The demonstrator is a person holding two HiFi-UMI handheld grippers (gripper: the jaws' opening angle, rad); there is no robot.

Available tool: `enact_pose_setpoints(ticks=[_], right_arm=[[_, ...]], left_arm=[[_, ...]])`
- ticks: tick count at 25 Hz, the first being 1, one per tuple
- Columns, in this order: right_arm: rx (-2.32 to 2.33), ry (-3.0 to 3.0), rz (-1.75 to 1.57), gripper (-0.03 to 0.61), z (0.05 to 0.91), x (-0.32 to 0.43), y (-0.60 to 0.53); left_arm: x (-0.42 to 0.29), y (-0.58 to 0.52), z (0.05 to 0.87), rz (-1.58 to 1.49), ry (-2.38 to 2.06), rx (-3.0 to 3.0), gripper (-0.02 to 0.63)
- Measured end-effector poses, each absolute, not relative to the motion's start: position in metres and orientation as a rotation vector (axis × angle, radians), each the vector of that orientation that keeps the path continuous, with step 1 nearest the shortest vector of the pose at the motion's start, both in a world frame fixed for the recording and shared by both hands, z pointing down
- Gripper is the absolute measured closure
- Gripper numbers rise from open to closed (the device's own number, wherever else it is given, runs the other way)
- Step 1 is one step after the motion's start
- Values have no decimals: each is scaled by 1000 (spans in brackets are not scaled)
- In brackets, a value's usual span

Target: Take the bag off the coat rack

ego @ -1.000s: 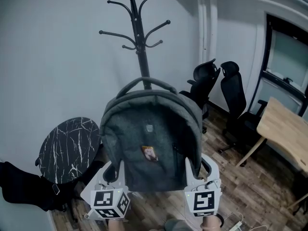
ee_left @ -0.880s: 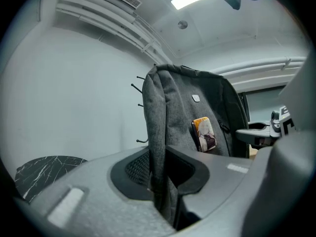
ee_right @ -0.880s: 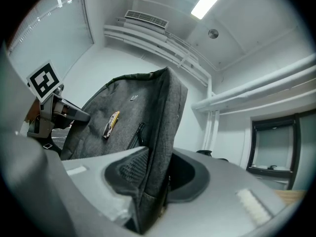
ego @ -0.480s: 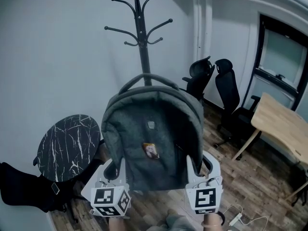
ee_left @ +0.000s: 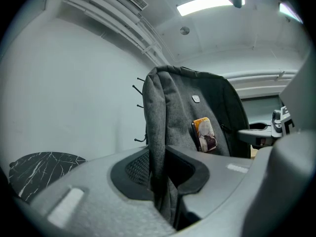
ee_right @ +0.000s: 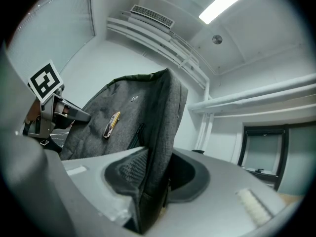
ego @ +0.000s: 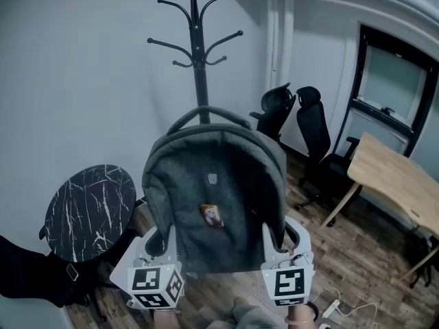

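Observation:
A grey backpack [ego: 212,204] with a small picture tag on its front hangs in the air in front of me, held up by both grippers. My left gripper [ego: 161,249] is shut on the backpack's lower left edge [ee_left: 158,147]. On the lower right edge [ee_right: 158,147] my right gripper [ego: 278,245] is shut. The black coat rack [ego: 197,53] stands behind the backpack against the white wall; its hooks are bare and the backpack's top handle is below them, apart from the rack.
A round black marble side table [ego: 86,211] stands low at the left with a dark object [ego: 27,279] beside it. Two black office chairs [ego: 302,129] and a wooden desk [ego: 391,180] are at the right. A power strip [ego: 329,308] lies on the wood floor.
The view has shifted slightly, so the coat rack, chairs and desk sit further left and lower in the picture. The backpack stays held between both grippers in the same way.

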State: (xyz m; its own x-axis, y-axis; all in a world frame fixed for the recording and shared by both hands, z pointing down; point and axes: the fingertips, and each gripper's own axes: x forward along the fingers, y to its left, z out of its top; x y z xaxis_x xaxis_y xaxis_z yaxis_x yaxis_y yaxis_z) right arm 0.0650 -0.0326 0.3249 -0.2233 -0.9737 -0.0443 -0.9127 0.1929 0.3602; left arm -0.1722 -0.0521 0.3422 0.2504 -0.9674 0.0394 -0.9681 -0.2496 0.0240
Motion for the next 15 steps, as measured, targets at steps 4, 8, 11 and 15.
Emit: enact_pose_setpoints(ticks=[4,8,11,15], right_arm=[[1830,-2244,-466,469,320,65,-34],[1840,-2238,-486,469,318,65,-35],[1839,-2236,-483,469,320,65,-36],[1844,-2235,-475,469,323,65,-37]], left_arm=[[-172,-57,341,8,-1877,2452,545],[-171,-58,341,-6,-1864,2466,545],[-172,-60,342,-10,-1863,2470,545],[-172,-61,343,-12,-1862,2475,545]])
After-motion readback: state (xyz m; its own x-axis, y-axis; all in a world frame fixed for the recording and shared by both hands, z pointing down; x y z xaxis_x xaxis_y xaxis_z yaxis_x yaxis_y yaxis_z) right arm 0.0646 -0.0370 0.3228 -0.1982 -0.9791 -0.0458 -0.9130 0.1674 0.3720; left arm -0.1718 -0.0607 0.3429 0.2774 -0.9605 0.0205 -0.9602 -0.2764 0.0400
